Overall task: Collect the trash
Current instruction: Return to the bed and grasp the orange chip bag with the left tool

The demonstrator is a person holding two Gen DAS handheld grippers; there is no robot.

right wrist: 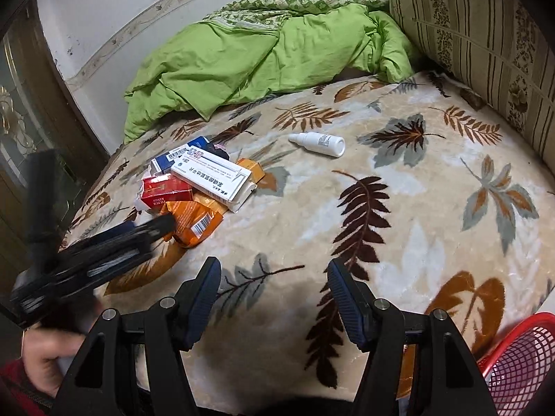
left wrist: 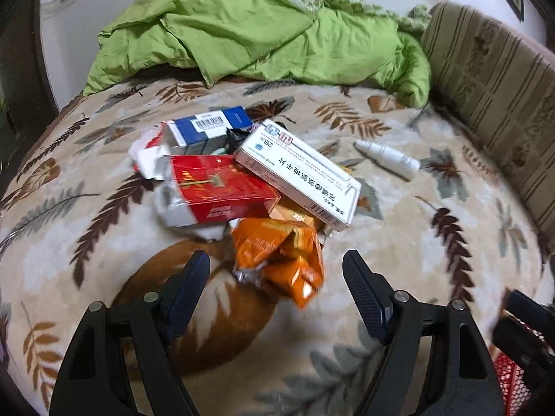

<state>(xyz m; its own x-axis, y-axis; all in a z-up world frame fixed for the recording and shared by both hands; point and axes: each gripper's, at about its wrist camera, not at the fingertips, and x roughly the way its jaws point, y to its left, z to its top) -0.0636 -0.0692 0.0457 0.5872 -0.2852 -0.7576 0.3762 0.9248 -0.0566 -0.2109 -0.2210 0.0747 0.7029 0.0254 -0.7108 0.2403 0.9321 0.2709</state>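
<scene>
Both wrist views tilt down at the bed [left wrist: 433, 242]; left sits near the trash pile [left wrist: 249, 180], right farther; both share it.

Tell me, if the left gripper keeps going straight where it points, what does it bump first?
Most likely the orange snack wrapper: it lies right ahead of the open left gripper, between its fingers. Depth is hard to judge, so the blanket could come first.

leaf-patterned beige blanket [right wrist: 399, 208], green quilt [right wrist: 242, 55], orange wrapper [left wrist: 281, 256], seemingly red mesh basket [right wrist: 520, 357].
</scene>
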